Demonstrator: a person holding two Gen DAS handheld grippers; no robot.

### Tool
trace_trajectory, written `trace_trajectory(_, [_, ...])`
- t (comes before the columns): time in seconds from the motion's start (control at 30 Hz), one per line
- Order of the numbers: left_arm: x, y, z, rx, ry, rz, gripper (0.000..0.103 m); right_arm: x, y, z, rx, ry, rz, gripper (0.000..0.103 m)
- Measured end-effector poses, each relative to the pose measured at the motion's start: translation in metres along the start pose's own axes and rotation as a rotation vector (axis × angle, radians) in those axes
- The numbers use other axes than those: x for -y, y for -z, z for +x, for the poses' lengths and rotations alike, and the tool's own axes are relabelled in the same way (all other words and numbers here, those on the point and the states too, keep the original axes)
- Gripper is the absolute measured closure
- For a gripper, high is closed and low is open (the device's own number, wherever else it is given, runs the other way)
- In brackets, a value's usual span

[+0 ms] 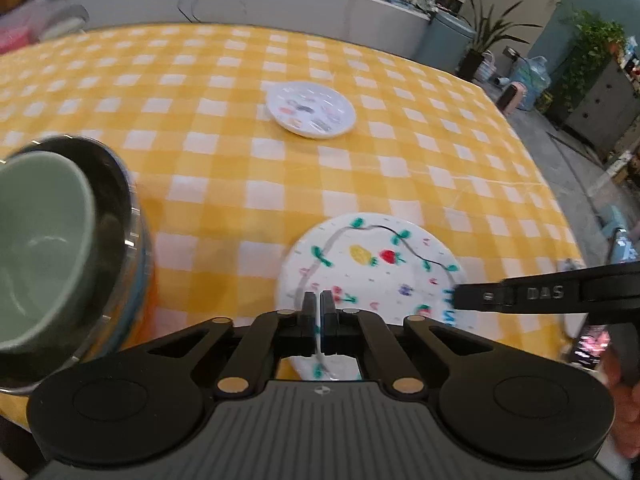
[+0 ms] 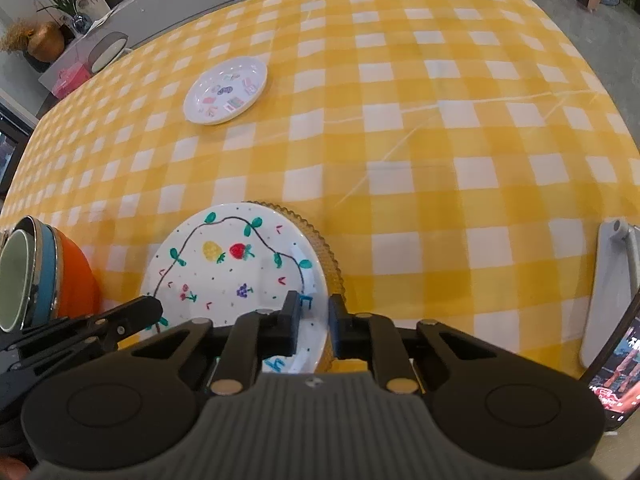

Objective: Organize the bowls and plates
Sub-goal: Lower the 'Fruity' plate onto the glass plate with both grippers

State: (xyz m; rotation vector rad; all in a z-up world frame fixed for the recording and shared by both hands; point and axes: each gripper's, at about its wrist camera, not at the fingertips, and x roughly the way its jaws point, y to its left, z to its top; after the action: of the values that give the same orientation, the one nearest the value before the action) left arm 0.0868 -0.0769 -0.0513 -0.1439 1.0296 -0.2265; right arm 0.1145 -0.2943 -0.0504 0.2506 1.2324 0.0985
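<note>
My right wrist view is showing what the left one is missing: a yellow scallop-edged plate (image 2: 326, 264) peeking out from under the white fruit-painted plate (image 2: 236, 268), and the bowl stack (image 2: 44, 276) from the side as orange, blue, steel-rimmed and pale green layers, plus a white stand (image 2: 608, 292) at the table's right edge. My left wrist view is instead looking down into the stack's green bowl (image 1: 40, 248). I am pinching the painted plate's near rim with my left gripper (image 1: 319, 300), its jaws closed almost together on the thin edge. My right gripper (image 2: 314, 312) is standing slightly parted around the same plate's right rim; I cannot tell whether its pads are pressing. On the yellow-and-white checked tablecloth (image 2: 440, 140) I am counting three plates, including the small white sticker-decorated plate (image 2: 226, 90) farther off, and one stack of four bowls.
</note>
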Motion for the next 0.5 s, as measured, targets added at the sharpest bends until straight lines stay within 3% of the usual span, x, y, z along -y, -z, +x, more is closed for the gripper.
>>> trace_trajectory(0.23, [0.002,0.005,-0.005,0.026,-0.062,0.046,0.09,-0.001,0.001,0.0,0.023,0.015,-0.017,0.092])
trace_trajectory(0.5, [-0.011,0.007,-0.003,-0.024,-0.015,-0.03,0.093,0.013,0.001,-0.009,0.074,0.023,0.064,0.079])
